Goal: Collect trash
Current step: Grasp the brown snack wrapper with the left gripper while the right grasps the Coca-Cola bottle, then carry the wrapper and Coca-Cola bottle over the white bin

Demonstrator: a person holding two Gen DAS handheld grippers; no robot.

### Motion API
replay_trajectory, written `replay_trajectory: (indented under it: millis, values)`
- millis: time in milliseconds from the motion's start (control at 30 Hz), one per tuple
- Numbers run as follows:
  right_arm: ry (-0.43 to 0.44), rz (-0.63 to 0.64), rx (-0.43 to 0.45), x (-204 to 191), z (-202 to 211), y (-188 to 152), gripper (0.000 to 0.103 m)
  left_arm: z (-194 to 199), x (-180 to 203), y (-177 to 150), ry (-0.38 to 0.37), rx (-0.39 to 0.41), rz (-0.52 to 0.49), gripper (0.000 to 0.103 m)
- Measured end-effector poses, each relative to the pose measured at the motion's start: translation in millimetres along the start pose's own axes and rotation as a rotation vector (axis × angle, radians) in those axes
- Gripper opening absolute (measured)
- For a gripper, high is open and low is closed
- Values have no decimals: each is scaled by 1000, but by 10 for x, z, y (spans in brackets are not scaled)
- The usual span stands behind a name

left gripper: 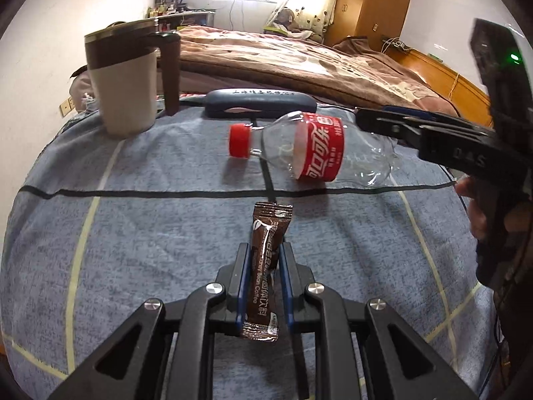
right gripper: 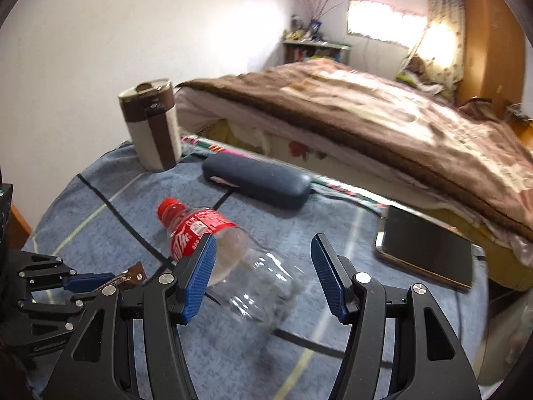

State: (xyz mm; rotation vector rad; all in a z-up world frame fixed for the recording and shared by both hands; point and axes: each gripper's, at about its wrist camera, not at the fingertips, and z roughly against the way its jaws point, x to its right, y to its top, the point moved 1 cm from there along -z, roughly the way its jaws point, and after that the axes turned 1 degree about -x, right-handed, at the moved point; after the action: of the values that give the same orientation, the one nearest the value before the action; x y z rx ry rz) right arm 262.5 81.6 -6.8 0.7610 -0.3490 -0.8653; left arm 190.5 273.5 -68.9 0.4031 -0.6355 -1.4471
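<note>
My left gripper (left gripper: 264,253) is shut on a brown coffee sachet (left gripper: 266,266) and holds it above the blue cloth; the sachet also shows in the right wrist view (right gripper: 130,275). An empty clear cola bottle (left gripper: 313,148) with a red cap and red label lies on its side on the cloth. My right gripper (right gripper: 263,250) is open, its jaws on either side of the bottle's base (right gripper: 253,280), apart from it. In the left wrist view the right gripper (left gripper: 376,120) reaches in from the right at the bottle's base.
A beige and brown travel mug (left gripper: 128,76) stands at the far left. A dark blue glasses case (left gripper: 260,103) lies behind the bottle. A phone (right gripper: 426,250) lies at the right on the blue tablecloth (left gripper: 150,233). A bed with a brown blanket (right gripper: 383,126) is beyond.
</note>
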Motion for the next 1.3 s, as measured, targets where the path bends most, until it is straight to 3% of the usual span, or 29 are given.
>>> replay_trajectory:
  millis: [133, 367, 600, 833, 1000, 1300]
  values:
    - [110, -5, -69, 2, -81, -31, 61, 17, -69, -11, -2, 9, 22, 18]
    - [201, 54, -157, -214, -32, -164, 61, 102, -204, -42, 8, 34, 72, 18]
    - [105, 82, -152, -452, -162, -105, 63, 151, -294, -32, 19, 50, 97, 18]
    - [90, -28, -191, -420, -409, -12, 65, 134, -379, -31, 11, 57, 127, 18]
    - [77, -38, -210, -453, -529, 30, 65, 101, -428, -37, 18, 52, 143, 18]
    - [64, -88, -162, -409, -387, -56, 64, 136, -401, -40, 28, 54, 147, 18]
